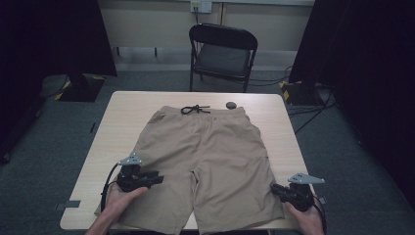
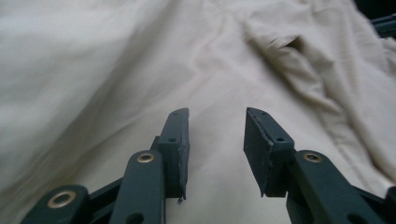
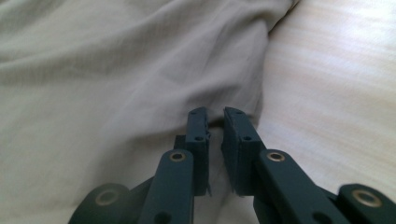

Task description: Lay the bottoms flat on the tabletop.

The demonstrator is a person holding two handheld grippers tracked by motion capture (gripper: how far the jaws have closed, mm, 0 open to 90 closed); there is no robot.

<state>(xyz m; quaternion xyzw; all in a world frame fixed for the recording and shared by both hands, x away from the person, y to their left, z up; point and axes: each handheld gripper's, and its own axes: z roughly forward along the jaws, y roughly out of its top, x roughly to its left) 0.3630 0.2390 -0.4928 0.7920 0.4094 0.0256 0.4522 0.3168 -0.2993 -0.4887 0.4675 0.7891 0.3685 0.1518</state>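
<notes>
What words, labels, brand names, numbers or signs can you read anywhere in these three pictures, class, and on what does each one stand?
None can be read.
The khaki shorts carry no visible print or tag.
The left gripper and right gripper bear no markings.
The wall socket plate behind the folding chair is too small to read.

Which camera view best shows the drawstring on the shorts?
The high view: the black drawstring lies knotted at the waistband of the shorts, by the table's far edge. Both gripper views look close along the beige fabric, away from the waistband.
</notes>
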